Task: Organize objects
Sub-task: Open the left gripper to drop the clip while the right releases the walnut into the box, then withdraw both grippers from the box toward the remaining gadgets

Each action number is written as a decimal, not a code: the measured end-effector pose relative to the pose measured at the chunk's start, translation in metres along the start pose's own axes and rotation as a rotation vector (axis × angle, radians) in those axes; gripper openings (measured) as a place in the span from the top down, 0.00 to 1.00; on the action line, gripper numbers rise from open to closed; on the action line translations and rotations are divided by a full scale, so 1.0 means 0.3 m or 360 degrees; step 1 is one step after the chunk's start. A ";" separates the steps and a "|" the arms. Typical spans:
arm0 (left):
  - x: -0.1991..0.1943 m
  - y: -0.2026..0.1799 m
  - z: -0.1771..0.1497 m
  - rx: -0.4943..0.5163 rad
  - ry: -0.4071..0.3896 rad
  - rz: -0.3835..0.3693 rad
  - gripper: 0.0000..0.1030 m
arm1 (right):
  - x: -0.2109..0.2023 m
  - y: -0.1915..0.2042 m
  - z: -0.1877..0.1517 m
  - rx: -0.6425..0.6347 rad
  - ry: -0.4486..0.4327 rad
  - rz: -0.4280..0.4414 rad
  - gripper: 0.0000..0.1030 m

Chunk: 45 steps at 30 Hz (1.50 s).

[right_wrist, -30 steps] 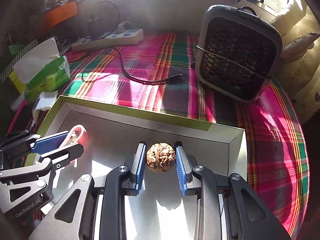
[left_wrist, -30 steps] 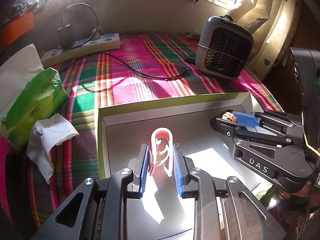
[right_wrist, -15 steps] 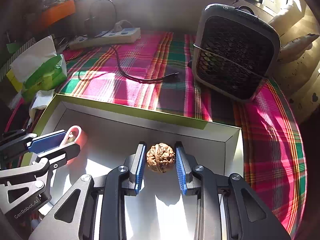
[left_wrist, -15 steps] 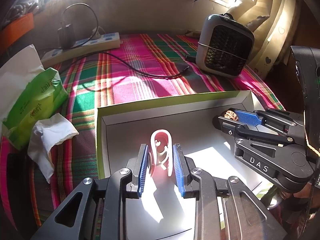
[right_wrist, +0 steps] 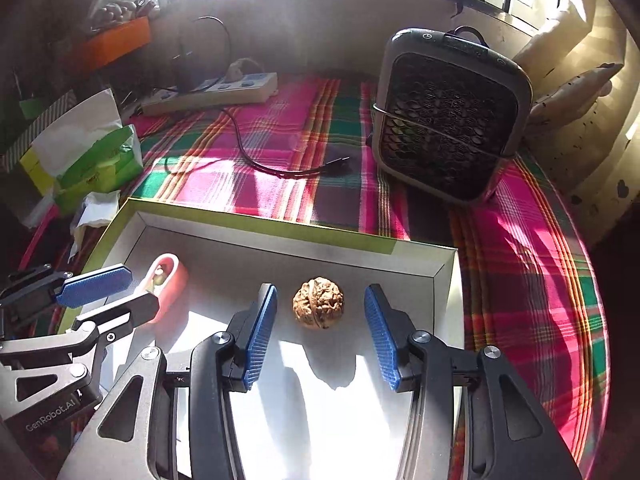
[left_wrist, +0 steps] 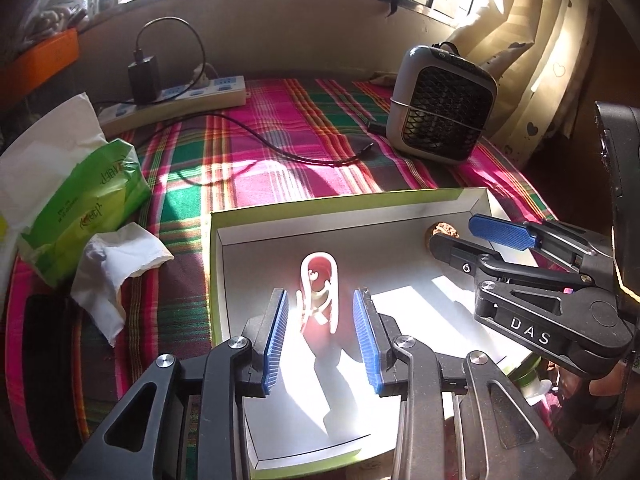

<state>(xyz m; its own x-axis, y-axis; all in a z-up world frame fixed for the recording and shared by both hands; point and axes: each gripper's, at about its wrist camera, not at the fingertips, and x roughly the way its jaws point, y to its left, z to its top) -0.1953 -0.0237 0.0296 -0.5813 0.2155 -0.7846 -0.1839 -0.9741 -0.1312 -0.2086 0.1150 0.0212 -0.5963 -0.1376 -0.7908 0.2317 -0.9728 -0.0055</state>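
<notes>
Your pink clip (left_wrist: 320, 294) stands on the white floor of the shallow box (left_wrist: 332, 202), between the blue pads of your left gripper (left_wrist: 320, 330), whose fingers are spread wide with a gap on both sides. The walnut (right_wrist: 318, 303) lies on the same floor toward the box's far right corner, centred between the pads of your right gripper (right_wrist: 320, 334), also spread wide and clear of it. The box sits on a plaid cloth (right_wrist: 280, 168), with a small fan (right_wrist: 450, 118) behind it and a green tissue pack (left_wrist: 80, 212) to the left.
</notes>
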 end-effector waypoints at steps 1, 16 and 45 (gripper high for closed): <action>-0.008 -0.001 -0.002 0.0000 -0.0005 0.0000 0.69 | -0.008 0.004 -0.001 -0.0002 -0.0006 -0.0003 0.54; -0.136 -0.014 -0.069 -0.0013 -0.0083 -0.0001 0.69 | -0.148 0.009 -0.066 0.0011 -0.0094 -0.0008 0.54; -0.295 0.034 -0.314 -0.0108 -0.0144 -0.0105 0.69 | -0.364 -0.064 -0.328 0.0099 -0.0253 -0.0112 0.54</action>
<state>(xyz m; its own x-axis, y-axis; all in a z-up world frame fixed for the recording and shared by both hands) -0.0710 -0.0591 0.0406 -0.6394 0.2814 -0.7155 -0.1720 -0.9594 -0.2237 -0.0723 0.1670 0.0475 -0.7246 -0.0916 -0.6831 0.1400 -0.9900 -0.0157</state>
